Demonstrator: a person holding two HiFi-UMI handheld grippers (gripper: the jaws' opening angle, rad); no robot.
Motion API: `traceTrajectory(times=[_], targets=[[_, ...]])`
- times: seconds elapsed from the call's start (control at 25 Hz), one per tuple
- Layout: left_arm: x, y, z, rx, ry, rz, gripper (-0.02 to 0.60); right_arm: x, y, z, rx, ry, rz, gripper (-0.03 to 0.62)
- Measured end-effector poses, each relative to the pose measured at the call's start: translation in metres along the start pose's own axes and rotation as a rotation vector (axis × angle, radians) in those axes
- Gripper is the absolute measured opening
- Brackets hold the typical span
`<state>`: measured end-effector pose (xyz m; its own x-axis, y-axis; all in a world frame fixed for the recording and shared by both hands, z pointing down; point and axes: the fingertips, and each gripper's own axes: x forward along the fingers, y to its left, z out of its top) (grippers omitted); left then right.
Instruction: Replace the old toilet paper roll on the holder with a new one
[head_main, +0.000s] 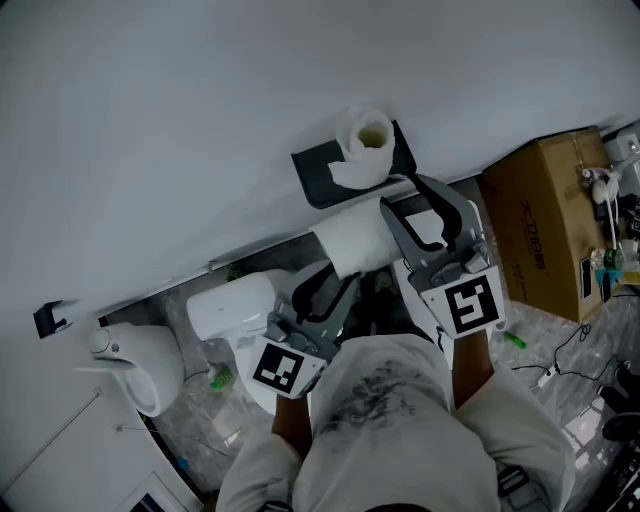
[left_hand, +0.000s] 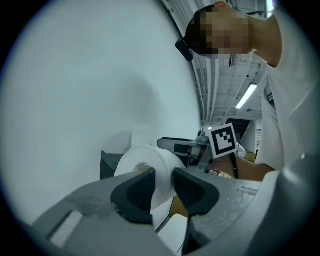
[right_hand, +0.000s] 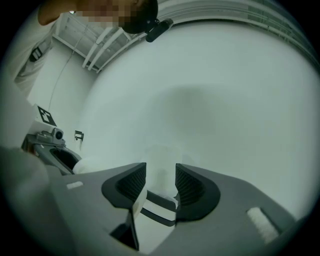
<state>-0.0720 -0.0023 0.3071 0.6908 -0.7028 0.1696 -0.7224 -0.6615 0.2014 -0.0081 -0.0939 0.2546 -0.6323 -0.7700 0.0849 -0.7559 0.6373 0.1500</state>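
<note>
The new roll (head_main: 352, 242) is clamped in the left hand-held gripper (left_hand: 162, 181), at 6 o'clock from the old roll (head_main: 366, 140), which is seated on the black holder (head_main: 318, 170). The right hand-held gripper (right_hand: 161, 181) is held with jaws apart. The pale shape seen between them is probably the old roll.

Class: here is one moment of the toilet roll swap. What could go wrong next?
The left hand-held gripper pinches the new roll by its wall only; soft paper could crush or slip free. The old roll sits at the holder with a loose tail, and the open right hand-held gripper close by might snag it and knock the roll down.
</note>
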Motion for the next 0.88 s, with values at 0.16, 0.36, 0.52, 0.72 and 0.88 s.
traceTrajectory(times=[0.16,0.36,0.52,0.72,0.88], targets=[[0.0,0.004,-0.003,-0.007,0.002,0.01,0.13,0.017,-0.005,-0.004,0.006,0.012,0.017,0.24],[0.0,0.01,-0.004,-0.01,0.001,0.023,0.13,0.038,-0.008,-0.004,0.009,0.009,0.05,0.302],[0.001,0.014,-0.005,-0.015,0.005,0.028,0.13,0.052,-0.008,-0.003,0.009,0.012,0.072,0.316],[0.003,0.018,-0.007,-0.017,0.007,0.026,0.13,0.064,-0.01,-0.005,-0.002,0.022,0.069,0.311],[0.0,0.019,-0.008,-0.017,0.005,0.022,0.13,0.064,-0.01,-0.006,-0.028,0.029,0.052,0.251]])
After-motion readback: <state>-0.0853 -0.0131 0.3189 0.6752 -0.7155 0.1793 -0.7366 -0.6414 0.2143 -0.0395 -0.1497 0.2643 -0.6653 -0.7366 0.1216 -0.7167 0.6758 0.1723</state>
